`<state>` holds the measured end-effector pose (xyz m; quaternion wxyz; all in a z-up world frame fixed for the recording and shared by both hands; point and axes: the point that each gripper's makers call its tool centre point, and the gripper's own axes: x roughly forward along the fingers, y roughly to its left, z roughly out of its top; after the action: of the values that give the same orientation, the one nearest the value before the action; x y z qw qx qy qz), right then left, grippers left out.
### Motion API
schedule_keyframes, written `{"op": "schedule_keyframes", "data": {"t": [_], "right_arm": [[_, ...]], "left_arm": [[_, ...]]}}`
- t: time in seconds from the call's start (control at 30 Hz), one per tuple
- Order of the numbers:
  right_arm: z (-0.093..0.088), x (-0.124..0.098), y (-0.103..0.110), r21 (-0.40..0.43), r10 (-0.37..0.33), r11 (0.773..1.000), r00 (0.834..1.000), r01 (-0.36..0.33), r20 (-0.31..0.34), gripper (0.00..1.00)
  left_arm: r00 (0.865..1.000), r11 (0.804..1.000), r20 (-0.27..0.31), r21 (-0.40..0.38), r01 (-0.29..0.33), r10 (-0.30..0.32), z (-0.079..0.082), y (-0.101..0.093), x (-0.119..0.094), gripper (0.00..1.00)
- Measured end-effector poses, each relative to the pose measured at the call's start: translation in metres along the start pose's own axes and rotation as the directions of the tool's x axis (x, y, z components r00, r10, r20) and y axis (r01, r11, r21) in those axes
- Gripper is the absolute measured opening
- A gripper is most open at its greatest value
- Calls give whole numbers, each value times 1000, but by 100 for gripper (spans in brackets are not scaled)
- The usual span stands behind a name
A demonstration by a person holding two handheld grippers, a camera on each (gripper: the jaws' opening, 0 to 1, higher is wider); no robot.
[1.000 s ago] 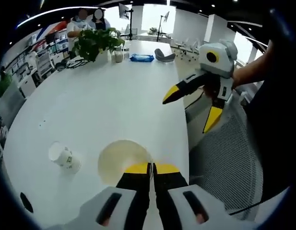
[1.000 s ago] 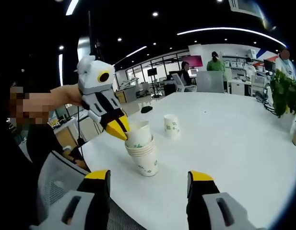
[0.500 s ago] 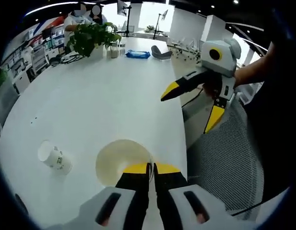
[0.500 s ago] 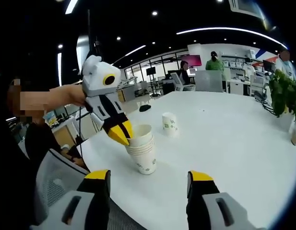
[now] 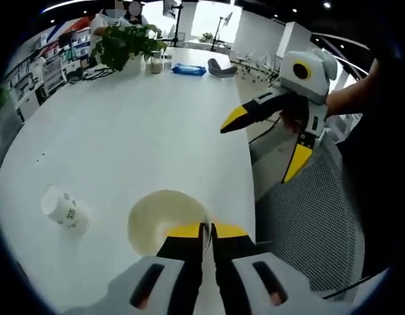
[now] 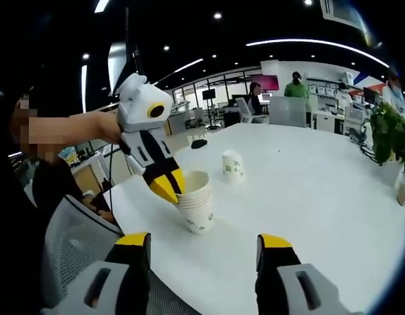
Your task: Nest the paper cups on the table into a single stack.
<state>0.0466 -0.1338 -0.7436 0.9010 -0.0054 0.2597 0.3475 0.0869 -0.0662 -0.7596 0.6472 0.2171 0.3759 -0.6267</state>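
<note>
1. Left gripper (image 5: 203, 229) fingers (image 5: 186, 230) pinched on the rim of the cup stack (image 6: 195, 203).
2. Right gripper (image 6: 203, 244) fingers (image 6: 274, 241) spread wide, holding nothing, near the stack.
3. Stack stands upright at the tabletop (image 5: 143, 125) edge; single cup (image 6: 233, 166) stands well behind it.

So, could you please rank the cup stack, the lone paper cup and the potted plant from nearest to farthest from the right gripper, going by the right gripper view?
1. The cup stack, just ahead of the right gripper, with the left gripper shut on its rim.
2. The lone paper cup, upright farther back on the white table.
3. The potted plant, at the far right edge.
</note>
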Motion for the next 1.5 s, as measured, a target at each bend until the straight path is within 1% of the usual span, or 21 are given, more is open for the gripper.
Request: {"op": "schedule_keyframes", "data": {"t": [0.33, 0.5, 0.67, 0.73, 0.9, 1.03, 1.1, 1.13, 1.2, 1.23, 1.3, 1.4, 1.5], "right_arm": [[-2, 1, 0, -2, 0, 1000, 1000, 0, -8, 64], [-2, 1, 0, 0, -1, 1000, 1000, 1, -8, 64], [-3, 1, 0, -1, -2, 1000, 1000, 2, -10, 63], [-3, 1, -1, -1, -3, 1000, 1000, 3, -10, 63], [-4, 1, -1, -1, -3, 1000, 1000, 3, -13, 63], [-5, 2, 1, -3, 0, 1000, 1000, 0, -19, 63], [-5, 2, 1, -2, 2, 1000, 1000, -2, -17, 63], [-5, 2, 0, -1, 2, 1000, 1000, -2, -18, 63], [-5, 2, 0, 4, 2, 1000, 1000, -2, -19, 63], [-5, 2, 0, 6, 3, 1000, 1000, -3, -20, 63], [-5, 1, 0, 12, 5, 1000, 1000, -4, -18, 63], [-4, 1, 0, 15, 0, 1000, 1000, 0, -14, 63], [-1, 0, -1, 27, 2, 1000, 1000, -2, 0, 64]], "left_arm": [[999, 999, 25, -31, -20, 20, 1, 5, 2, 3], [998, 998, 37, -37, -41, 43, 4, 11, 3, 3], [998, 998, 34, -32, -46, 47, 6, 11, 3, 4], [998, 998, 38, -30, -48, 49, 6, 11, 2, 6], [995, 998, 75, -31, -58, 60, 14, 12, -8, 14], [989, 996, 124, -52, -79, 85, 20, 21, -20, 18], [981, 994, 158, -43, -103, 109, 25, 27, -25, 20], [979, 992, 163, -59, -116, 124, 25, 32, -28, 22], [974, 988, 169, -65, -143, 152, 24, 41, -31, 27], [968, 983, 174, -63, -170, 178, 24, 47, -33, 30], [965, 979, 172, -76, -188, 199, 22, 55, -36, 33], [953, 971, 194, -101, -215, 231, 23, 67, -41, 37], [937, 959, 218, -126, -252, 275, 24, 83, -47, 43]]}}
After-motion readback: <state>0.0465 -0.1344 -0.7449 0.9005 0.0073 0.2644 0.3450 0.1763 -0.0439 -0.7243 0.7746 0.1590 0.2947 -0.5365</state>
